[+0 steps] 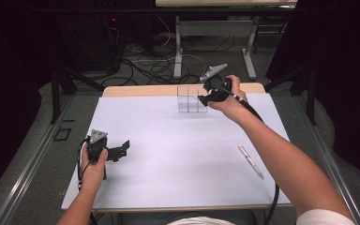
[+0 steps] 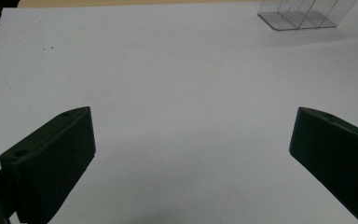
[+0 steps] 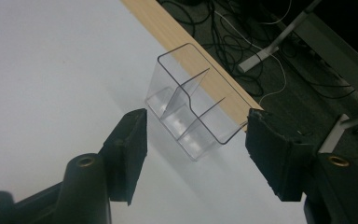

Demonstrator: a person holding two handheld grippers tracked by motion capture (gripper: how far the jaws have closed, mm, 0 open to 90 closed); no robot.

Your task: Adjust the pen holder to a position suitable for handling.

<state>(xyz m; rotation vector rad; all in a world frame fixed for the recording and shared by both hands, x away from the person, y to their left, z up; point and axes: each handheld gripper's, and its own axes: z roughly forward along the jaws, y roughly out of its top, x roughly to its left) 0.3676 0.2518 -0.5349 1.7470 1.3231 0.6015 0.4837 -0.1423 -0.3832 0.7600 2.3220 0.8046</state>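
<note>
A clear plastic holder [image 1: 191, 99] with upright dividers stands near the far edge of the white table [image 1: 168, 154]. My right gripper [image 1: 205, 97] hovers just right of it, open. In the right gripper view the clear holder [image 3: 189, 109] sits beyond and between the spread jaws of the right gripper [image 3: 198, 126], which hold nothing. A silver pen [image 1: 251, 161] lies on the table's right side, under the person's right forearm. My left gripper [image 1: 120, 150] rests low at the table's left, open and holding nothing. In the left gripper view, the left gripper [image 2: 193, 126] faces bare white table, with the holder [image 2: 303, 14] far off.
A wooden strip [image 1: 140, 90] runs along the table's far edge. Beyond it are cables on the floor [image 1: 150, 65] and the legs of another desk [image 1: 178, 51]. Dark metal frame rails [image 1: 33, 164] flank the table.
</note>
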